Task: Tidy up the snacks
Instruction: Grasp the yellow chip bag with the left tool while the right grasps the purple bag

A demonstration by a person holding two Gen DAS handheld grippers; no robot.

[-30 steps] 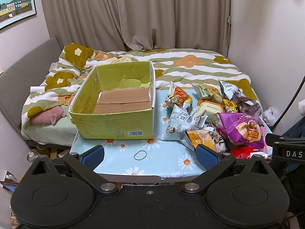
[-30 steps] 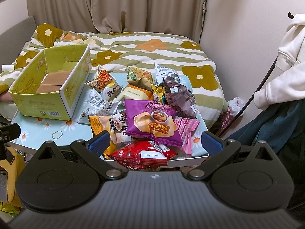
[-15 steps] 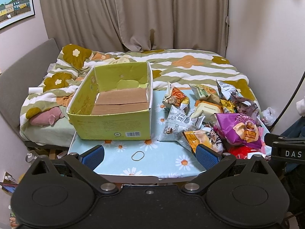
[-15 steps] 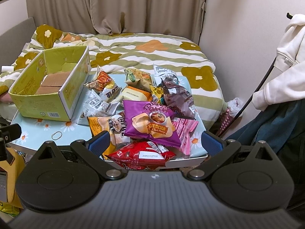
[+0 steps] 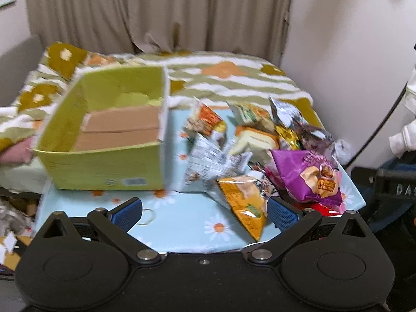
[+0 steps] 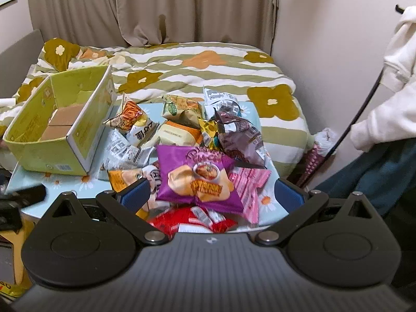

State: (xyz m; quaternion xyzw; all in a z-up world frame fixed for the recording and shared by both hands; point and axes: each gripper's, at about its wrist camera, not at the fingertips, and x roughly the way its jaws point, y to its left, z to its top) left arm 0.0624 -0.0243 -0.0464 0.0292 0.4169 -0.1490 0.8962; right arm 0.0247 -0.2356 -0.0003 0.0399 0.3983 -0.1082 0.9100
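An open yellow-green cardboard box [image 5: 104,166] [image 6: 49,153] stands on the left of a light blue daisy-print table [image 5: 187,223], with only brown flaps showing inside. A pile of snack bags lies to its right: a purple chip bag [image 5: 309,174] [image 6: 197,176], an orange bag [image 5: 241,202], a red bag [image 6: 192,221], a pink packet [image 6: 249,184] and several more. My left gripper [image 5: 204,214] is open and empty over the table's near edge. My right gripper [image 6: 212,195] is open and empty, above the purple and red bags.
A rubber band [image 5: 145,217] lies on the table near the left fingertip. A bed with a striped flower quilt [image 6: 208,72] lies behind the table, curtains beyond. A person in a white top [image 6: 390,98] stands at the right. The wall is close on the right.
Both grippers have moved forward toward the table, so box and snacks look larger. The left view has swung right and is blurred. Nothing was grasped.
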